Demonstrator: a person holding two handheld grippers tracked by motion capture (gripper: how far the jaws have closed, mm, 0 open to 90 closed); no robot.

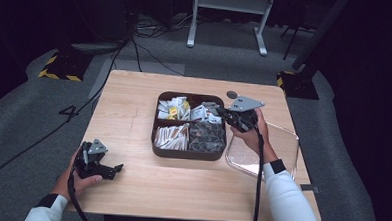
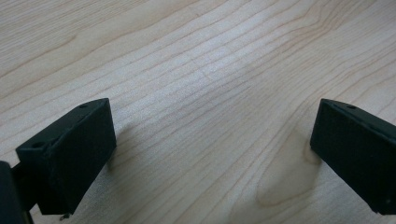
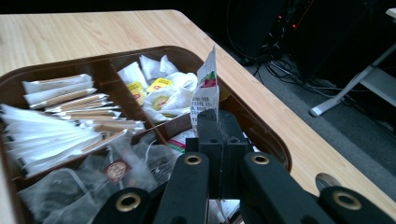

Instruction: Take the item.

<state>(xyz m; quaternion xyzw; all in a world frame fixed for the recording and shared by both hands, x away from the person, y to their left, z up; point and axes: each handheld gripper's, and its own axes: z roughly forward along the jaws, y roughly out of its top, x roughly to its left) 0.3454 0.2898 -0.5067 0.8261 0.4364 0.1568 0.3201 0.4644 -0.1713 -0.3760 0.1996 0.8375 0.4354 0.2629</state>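
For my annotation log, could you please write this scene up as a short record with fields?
surface: wooden table
container: dark four-compartment tray, holding packets and tea bags
right gripper: shut on white packet, raised over the tray
left gripper: open, over bare table
beside tray: clear lid, to its right

Bright tabletop, dark surroundings, soft focus

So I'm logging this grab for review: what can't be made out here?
- Packet print: blurred, right gripper view; its lower end is hidden between the right tongs.
- Tray near corner: right gripper view, behind the tongs' arms.
- Clear lid: high view, partly behind the right hand.
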